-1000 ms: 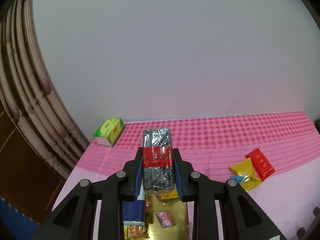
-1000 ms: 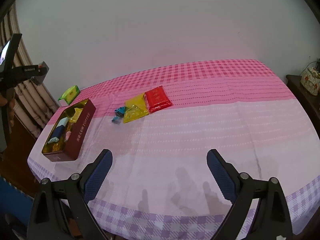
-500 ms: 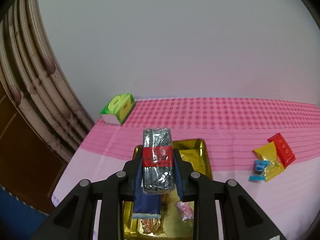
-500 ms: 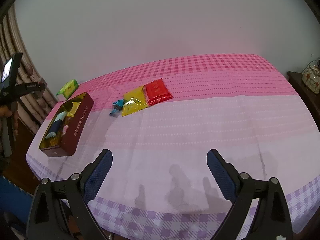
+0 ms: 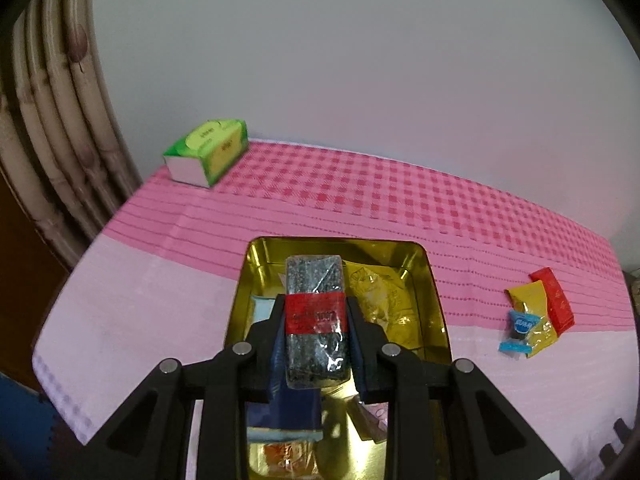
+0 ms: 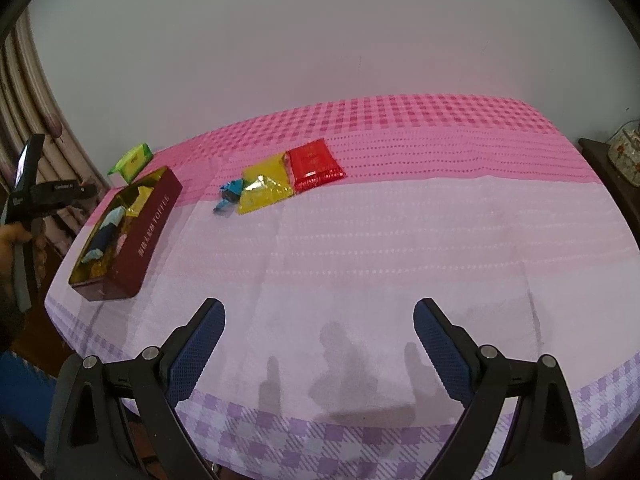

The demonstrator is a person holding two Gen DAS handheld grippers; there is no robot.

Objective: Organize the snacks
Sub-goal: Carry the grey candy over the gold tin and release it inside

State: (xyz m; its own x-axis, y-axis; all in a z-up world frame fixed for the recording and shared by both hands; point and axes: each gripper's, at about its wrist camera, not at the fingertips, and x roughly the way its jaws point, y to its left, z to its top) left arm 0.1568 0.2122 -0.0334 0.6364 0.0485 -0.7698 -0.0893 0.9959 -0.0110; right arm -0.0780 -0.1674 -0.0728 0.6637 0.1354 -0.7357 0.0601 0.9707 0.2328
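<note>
My left gripper (image 5: 315, 312) is shut on a dark seed bar with a red band (image 5: 315, 316) and holds it above the open gold-lined tin (image 5: 434, 280). The tin holds several wrapped snacks, among them a yellow packet (image 5: 380, 304). In the right wrist view the tin (image 6: 156, 216) is maroon and stands at the table's left edge. A red packet (image 6: 314, 164), a yellow packet (image 6: 264, 190) and a small blue candy (image 6: 230, 192) lie together on the cloth. My right gripper (image 6: 320, 344) is open and empty above the table's near edge.
A green tissue box (image 5: 206, 152) stands at the far left corner by the wall and curtain (image 5: 52, 120). A pink checked cloth (image 6: 400, 240) covers the table. A dark side cabinet with a jar (image 6: 624, 156) stands at the right.
My left gripper with the seed bar has tipped down and come in over the tin. The right gripper has moved slightly closer to the table.
</note>
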